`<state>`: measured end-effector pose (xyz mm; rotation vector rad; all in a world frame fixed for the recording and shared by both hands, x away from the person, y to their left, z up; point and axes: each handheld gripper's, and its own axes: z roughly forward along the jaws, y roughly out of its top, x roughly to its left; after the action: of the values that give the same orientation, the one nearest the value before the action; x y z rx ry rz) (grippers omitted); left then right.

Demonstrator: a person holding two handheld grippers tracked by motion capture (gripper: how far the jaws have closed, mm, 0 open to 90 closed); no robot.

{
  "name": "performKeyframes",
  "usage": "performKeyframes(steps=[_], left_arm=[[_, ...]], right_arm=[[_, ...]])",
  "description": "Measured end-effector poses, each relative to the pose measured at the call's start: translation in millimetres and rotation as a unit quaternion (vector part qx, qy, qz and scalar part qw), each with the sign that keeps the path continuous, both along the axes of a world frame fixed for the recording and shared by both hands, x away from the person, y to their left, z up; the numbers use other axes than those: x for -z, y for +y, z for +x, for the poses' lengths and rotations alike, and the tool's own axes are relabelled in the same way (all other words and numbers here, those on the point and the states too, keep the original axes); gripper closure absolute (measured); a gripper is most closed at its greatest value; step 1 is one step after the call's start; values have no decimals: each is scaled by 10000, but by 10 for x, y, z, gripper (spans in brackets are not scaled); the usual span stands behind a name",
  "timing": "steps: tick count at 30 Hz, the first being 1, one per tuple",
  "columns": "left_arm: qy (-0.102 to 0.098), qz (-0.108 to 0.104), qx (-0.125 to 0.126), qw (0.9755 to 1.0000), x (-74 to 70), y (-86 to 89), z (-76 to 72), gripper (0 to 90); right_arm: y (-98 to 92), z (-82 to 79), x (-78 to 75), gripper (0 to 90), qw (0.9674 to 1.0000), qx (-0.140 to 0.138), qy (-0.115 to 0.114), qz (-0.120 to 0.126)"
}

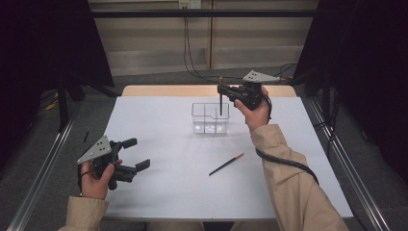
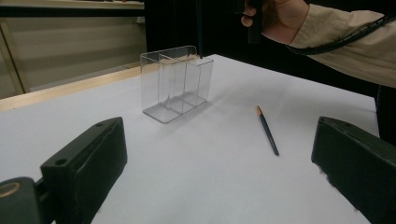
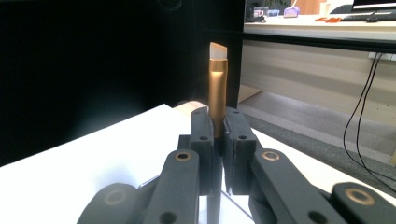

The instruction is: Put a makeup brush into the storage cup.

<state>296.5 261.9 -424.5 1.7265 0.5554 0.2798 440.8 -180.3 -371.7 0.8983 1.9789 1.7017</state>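
Progress: brushes are going into the clear organiser, by my reading; one is held over it and not yet let go; one is left on the table; about half done
Left gripper (image 1: 137, 154): near the table's left edge, toward the near side; fingers (image 2: 84, 163) spread wide with nothing between them; it waits clear of the work
Loose brush (image 1: 226, 164): lies flat on the table, right of centre toward the near edge, orange tip pointing to the far right; well apart from both grippers; next to be picked up, I judge
Clear organiser (image 1: 210, 118): upright at the table's middle, toward the far edge; inner walls split it into compartments; I cannot tell any content in them
Held brush (image 1: 221, 98): upright, lower end at the organiser's far right rim; whether it is inside yet I cannot tell
Right gripper (image 1: 222, 89): above the organiser; fingers (image 3: 233, 140) pinched narrow on the held brush's shaft
Table (image 1: 159, 187): plain white sheet over a wooden top; wood shows along the far edge
Room: dark curtains left and right; pale wall panels behind; cables hang from a socket; grey floor; metal rails along both sides
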Motion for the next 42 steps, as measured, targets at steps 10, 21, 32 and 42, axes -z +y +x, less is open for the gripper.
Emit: performKeyframes(steps=[10,21,32,42], left_arm=[[16,-28,31,10000,5,-11,-1,33],[36,1,69,10000,22,-27,-1,37],[30,-24,67,10000,18,-33,0,39],[53,-54,98,9999,28,-45,12,41]], right_arm=[[-22,-3,39,839,10000,-5,-20,-7],[-10,3,131,838,10000,-24,-7,-31],[-33,-31,201,838,10000,-13,10,-15],[-74,-41,266,838,10000,-6,41,-60]])
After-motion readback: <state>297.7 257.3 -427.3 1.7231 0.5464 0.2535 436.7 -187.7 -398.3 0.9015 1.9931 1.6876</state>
